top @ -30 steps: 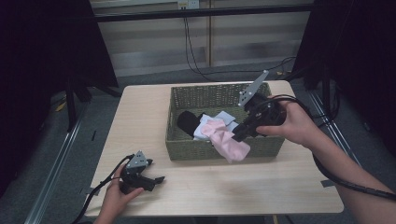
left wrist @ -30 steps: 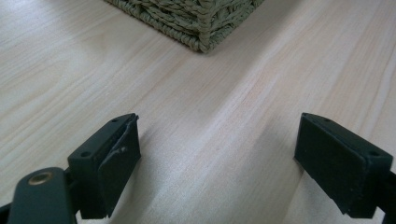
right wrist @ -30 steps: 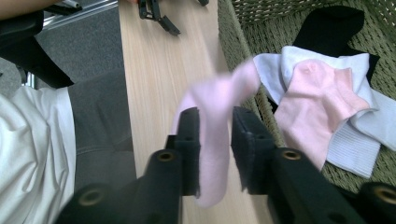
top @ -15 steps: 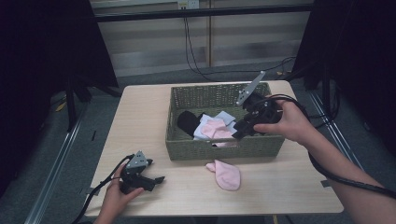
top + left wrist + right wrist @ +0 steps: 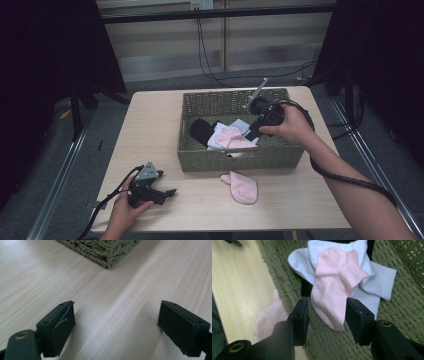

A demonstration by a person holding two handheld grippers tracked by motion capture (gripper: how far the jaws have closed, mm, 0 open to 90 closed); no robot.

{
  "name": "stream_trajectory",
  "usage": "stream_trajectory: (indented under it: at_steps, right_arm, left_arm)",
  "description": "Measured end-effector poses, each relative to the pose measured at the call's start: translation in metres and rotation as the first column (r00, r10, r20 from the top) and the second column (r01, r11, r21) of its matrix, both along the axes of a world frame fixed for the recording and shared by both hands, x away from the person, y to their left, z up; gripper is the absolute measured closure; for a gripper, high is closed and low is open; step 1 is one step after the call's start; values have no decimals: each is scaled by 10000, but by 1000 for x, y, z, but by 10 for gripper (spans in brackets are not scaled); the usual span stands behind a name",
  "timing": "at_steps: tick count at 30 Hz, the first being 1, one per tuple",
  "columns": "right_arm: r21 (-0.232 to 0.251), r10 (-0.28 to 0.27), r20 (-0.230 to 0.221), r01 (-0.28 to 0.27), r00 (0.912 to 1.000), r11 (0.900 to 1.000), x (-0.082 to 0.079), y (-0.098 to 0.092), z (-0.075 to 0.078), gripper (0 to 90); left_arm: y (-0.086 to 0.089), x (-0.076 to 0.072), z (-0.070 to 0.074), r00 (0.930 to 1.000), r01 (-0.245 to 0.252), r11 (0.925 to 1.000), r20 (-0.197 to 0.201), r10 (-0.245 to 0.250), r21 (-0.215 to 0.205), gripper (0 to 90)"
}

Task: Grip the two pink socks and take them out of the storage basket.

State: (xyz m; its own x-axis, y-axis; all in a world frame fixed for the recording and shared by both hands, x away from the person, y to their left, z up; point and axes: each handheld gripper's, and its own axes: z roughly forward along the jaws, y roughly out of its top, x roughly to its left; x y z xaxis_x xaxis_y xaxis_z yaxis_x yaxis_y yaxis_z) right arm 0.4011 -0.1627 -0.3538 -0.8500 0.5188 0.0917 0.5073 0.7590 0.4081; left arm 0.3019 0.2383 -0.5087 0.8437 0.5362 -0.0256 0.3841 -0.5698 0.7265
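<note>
Jaws of right gripper (image 5: 325, 317), just opening, are held apart astride pink sock (image 5: 334, 287) in basket (image 5: 200, 162); sock's long axis is pointed toward 12 o'clock.

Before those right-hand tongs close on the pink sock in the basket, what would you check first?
1. Right tongs open enough: ok, the jaws have just been opening and the pads are apart.
2. Pink sock in the basket between the jaws: ok, its lower end lies between them.
3. Pads touching that sock: cannot tell.
4. White socks clear of the grab: not ok, they lie under and beside it.
5. Pink sock on the table out of the way: ok, it lies in front of the basket.
6. Left tongs clear: ok, open, low over the table, nothing between them.
</note>
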Motion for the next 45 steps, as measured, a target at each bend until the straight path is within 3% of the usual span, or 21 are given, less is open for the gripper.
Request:
stream_trajectory:
  at_steps: [2,14,22,32,34,37,38,39,40,45]
  right_arm:
    - [-104,-98,-141,96,9999,9999,7,3,-12,532]
    - [-300,-698,-741,678,9948,9972,35,-1,-50,550]
    - [-590,-873,-1165,809,9893,9950,42,5,-66,589]
    - [-699,-898,-1380,808,9864,9943,52,9,-79,610]
    - [-729,-822,-1595,713,9838,9948,54,11,-84,683]
    - [-630,-780,-1880,672,9791,9957,53,13,-86,722]
    - [-623,-708,-1943,597,9784,9963,52,13,-86,807]
    - [-623,-708,-1943,597,9784,9963,52,13,-86,807]
    - [-455,-617,-2104,533,9757,9975,51,14,-85,886]
    - [-482,-367,-2115,271,9767,9985,48,17,-80,900]
  left_arm:
    - [0,0,0,10000,-12,10000,-15,12,-12,136]
    - [0,0,0,10000,-17,10000,-31,17,-14,136]
    - [0,0,0,10000,-6,10000,-6,6,4,136]
    - [0,0,0,10000,-7,10000,-7,7,4,136]
    - [0,0,0,10000,-3,10000,-11,3,2,136]
    - [0,0,0,10000,-7,10000,-8,7,2,136]
    - [0,0,0,10000,-5,10000,-10,5,2,136]
    - [0,0,0,10000,-5,10000,-10,5,2,136]
    - [0,0,0,10000,-7,10000,-6,7,4,136]
    - [0,0,0,10000,-3,10000,-7,3,8,136]
